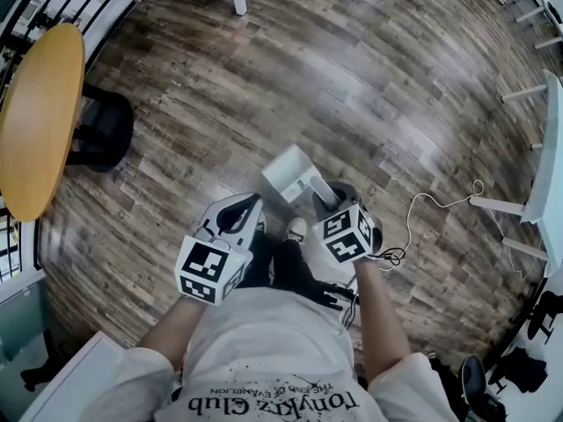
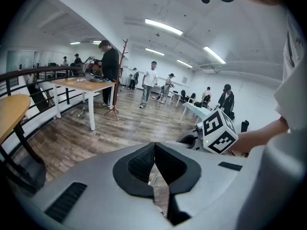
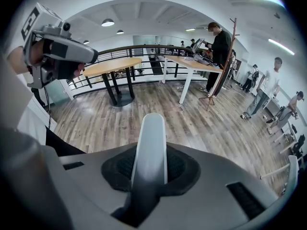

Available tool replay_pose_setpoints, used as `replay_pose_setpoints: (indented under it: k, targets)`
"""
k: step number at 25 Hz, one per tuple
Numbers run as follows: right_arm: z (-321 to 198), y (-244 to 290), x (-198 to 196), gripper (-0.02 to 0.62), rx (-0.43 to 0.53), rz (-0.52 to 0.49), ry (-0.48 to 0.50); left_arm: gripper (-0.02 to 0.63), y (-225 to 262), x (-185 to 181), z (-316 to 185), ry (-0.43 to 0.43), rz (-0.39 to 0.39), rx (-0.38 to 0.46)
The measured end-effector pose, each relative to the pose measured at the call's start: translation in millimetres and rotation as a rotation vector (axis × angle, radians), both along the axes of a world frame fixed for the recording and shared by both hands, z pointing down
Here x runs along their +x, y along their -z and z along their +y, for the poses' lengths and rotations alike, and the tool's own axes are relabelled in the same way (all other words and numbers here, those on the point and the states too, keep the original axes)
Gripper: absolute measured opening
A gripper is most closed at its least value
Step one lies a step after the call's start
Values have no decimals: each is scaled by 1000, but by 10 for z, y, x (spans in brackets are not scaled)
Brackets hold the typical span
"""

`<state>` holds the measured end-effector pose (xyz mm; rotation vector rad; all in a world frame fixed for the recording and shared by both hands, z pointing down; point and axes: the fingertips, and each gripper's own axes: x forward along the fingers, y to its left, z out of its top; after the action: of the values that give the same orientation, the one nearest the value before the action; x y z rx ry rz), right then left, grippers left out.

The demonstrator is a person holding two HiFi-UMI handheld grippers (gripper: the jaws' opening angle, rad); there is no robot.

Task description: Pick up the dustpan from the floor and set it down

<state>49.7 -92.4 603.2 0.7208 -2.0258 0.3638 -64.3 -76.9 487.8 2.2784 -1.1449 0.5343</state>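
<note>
Both arms [image 1: 380, 315] reach down in front. The right gripper [image 1: 327, 199] pinches the dustpan [image 1: 288, 172] by its handle [image 3: 149, 143] (white pan just past the tips). The left gripper [image 1: 253, 205] has its tongs pressed together.

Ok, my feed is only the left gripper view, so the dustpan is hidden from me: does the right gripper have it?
Observer: Yes. In the right gripper view, the right gripper is clamped on a pale handle.
Operator: Where is the pan end?
Observer: In the head view, the white dustpan sticks out just ahead of that gripper, over the wooden floor. I cannot tell whether it touches the floor.
Operator: Anything near it?
Observer: A thin white cable lies on the floor to its right, apart from it.
</note>
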Motion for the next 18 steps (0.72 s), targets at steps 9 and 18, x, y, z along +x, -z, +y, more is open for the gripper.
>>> replay_pose_setpoints:
  k: [9, 18]
  targets:
    - [-86, -162, -29, 95, 12, -2, 25, 23, -62, 2, -115, 12, 5, -13]
    - [-155, -302, -69, 95, 16, -1, 22, 23, -125, -27, -107, 21, -1, -24]
